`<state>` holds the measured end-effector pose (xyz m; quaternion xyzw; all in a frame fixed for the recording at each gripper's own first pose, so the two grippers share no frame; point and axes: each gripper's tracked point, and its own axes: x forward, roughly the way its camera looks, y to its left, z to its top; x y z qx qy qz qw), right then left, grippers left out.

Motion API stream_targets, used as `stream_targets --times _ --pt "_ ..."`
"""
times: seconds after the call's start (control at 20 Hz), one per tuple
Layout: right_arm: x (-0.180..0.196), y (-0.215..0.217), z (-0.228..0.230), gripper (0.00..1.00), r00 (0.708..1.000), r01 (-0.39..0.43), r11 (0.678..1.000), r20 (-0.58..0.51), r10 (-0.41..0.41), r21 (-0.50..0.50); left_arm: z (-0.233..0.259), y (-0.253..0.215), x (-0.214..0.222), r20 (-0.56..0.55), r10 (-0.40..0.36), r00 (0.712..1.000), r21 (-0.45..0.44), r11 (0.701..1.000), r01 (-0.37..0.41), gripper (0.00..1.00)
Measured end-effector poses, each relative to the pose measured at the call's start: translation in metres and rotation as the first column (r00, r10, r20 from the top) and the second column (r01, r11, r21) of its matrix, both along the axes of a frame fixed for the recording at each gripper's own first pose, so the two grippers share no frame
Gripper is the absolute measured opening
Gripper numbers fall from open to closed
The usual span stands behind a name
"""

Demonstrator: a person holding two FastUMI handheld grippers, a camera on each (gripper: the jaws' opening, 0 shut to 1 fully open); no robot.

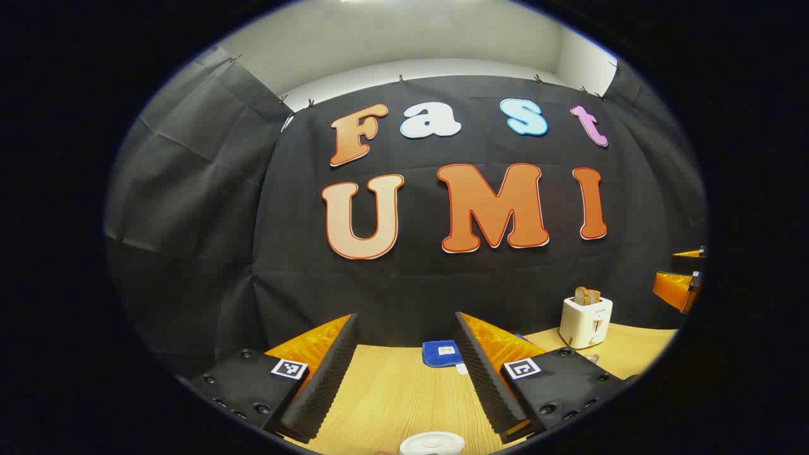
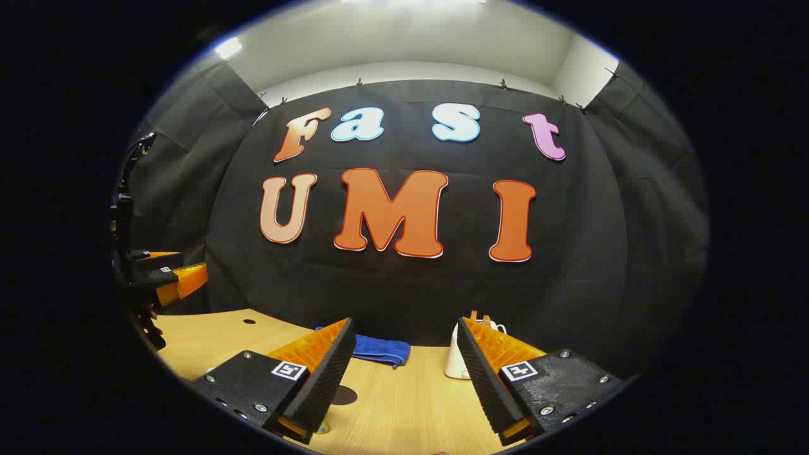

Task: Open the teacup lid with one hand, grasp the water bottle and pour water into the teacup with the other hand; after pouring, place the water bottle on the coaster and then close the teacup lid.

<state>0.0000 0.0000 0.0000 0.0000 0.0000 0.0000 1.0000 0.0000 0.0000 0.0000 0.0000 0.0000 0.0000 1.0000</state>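
Both grippers hang spread wide, holding nothing. The left gripper floats above the white teacup lid, just below its fingers. The right gripper hovers over the table. Risk: closing off-centre could knock the lid sideways.

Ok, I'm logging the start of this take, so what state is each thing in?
Left gripper: open, empty.
Right gripper: open, empty.
Teacup lid: on, below the left gripper.
Toaster: upright, bread sticking out the top.
Blue cloth: lying crumpled on the table.
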Motion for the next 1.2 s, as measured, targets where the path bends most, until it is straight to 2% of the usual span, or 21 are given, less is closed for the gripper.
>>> stream_targets --times 0.25,0.5,1.2 --pt "0.001 0.001 0.001 0.96 1.000 -0.004 1.000 0.005 0.004 0.009 0.002 -0.002 0.000 0.010 -0.012 1.000 0.004 1.000 0.012 0.96" --pt "0.004 -0.004 -0.006 0.96 1.000 0.014 1.000 -0.002 -0.014 -0.019 -0.001 0.003 0.002 0.011 0.015 1.000 0.027 1.000 -0.016 0.96" --pt "0.004 0.004 -0.016 0.98 1.000 -0.015 1.000 -0.009 0.015 -0.005 -0.012 -0.005 0.003 -0.009 -0.031 0.999 0.018 0.999 0.032 0.96"
